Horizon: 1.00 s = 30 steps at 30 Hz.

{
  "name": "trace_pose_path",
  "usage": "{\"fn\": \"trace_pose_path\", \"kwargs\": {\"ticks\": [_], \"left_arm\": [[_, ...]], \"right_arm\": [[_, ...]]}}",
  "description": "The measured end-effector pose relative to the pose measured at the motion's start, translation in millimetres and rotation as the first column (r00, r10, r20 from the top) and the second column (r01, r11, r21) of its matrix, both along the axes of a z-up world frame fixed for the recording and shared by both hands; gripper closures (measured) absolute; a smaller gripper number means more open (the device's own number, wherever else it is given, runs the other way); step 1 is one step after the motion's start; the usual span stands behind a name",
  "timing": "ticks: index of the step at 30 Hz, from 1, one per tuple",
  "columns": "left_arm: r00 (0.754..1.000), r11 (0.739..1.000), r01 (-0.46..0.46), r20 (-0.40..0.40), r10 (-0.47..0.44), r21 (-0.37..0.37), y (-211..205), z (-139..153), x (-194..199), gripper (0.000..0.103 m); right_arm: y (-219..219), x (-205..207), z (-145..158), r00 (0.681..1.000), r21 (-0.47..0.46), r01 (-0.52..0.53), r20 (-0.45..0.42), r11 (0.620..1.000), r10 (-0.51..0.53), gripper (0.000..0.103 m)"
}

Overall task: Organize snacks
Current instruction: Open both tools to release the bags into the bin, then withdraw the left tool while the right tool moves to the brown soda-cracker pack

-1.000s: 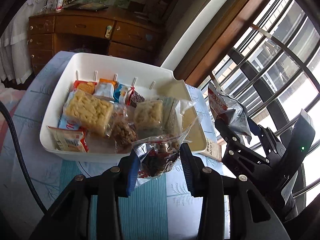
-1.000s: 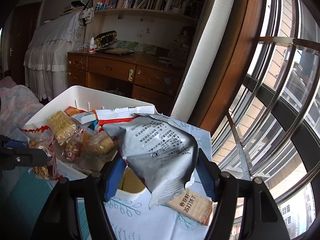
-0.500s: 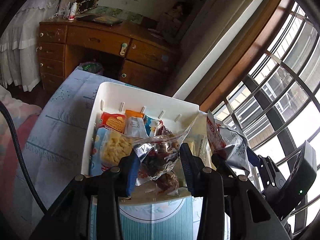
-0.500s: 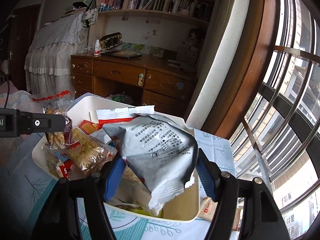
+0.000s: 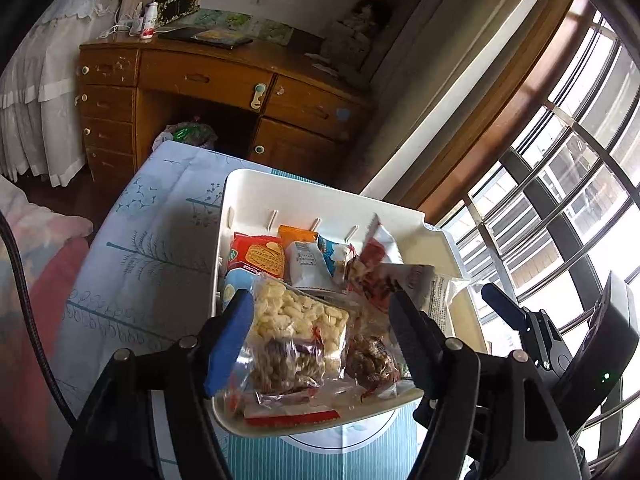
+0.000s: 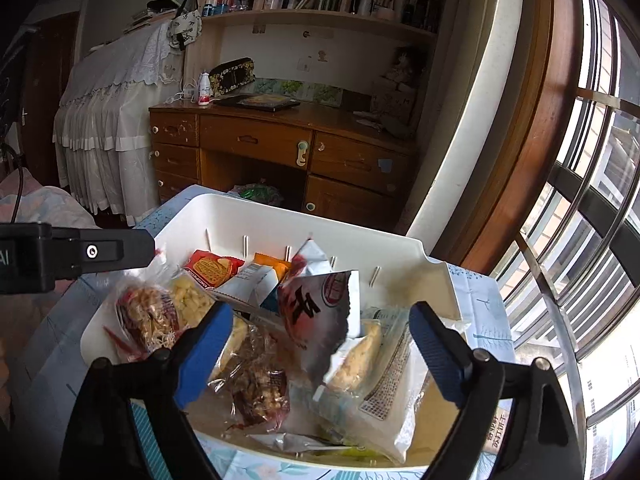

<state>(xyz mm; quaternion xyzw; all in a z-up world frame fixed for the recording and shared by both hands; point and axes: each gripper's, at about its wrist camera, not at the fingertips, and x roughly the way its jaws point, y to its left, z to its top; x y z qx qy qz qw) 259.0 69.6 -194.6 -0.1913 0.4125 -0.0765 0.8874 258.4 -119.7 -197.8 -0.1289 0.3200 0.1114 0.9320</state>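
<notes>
Claws both tilt down over the white bin (image 5: 320, 192) on the counter (image 5: 152, 264), jaws opening: left claw (image 5: 320, 332) and right claw (image 6: 320, 344) grip nothing. Only the right view shows the silver-red packet (image 6: 320, 312) tumbling loose among the snacks

Left tool (image 5: 320, 332) showing black angular arms, blue ribbed pads (image 5: 230, 336) lining its fingertips, silver screws glinting at the joints, black cable (image 5: 24, 292) trailing at the left edge, right tool (image 6: 320, 344) wearing matching black arms and blue pads, a green light glowing on its housing
</notes>
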Motion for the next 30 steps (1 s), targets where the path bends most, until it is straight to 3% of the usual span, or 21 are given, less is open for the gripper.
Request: {"fn": "trace_pose_path", "kwargs": {"ticks": [9,14,24,30], "left_arm": [[1.000,1.000,0.013,-0.012,-0.013,0.004,-21,4,-3,0.012],[1.000,0.999,0.012,-0.013,-0.013,-0.038,-42,7,-6,0.011],[0.998,0.998,0.060,-0.013,-0.060,-0.028,-99,15,-15,0.004],[0.997,0.999,0.043,-0.062,-0.043,-0.003,-129,9,-23,0.001]], "right_arm": [[-17,1,6,0.999,0.011,0.041,-0.004,0.999,-0.041,0.012],[-38,-4,12,0.999,0.003,0.054,0.001,0.999,-0.054,0.008],[-95,-14,19,0.995,-0.008,0.096,0.003,0.995,-0.096,0.003],[-133,-15,15,0.994,-0.013,0.108,-0.027,0.994,-0.108,0.001]]}}
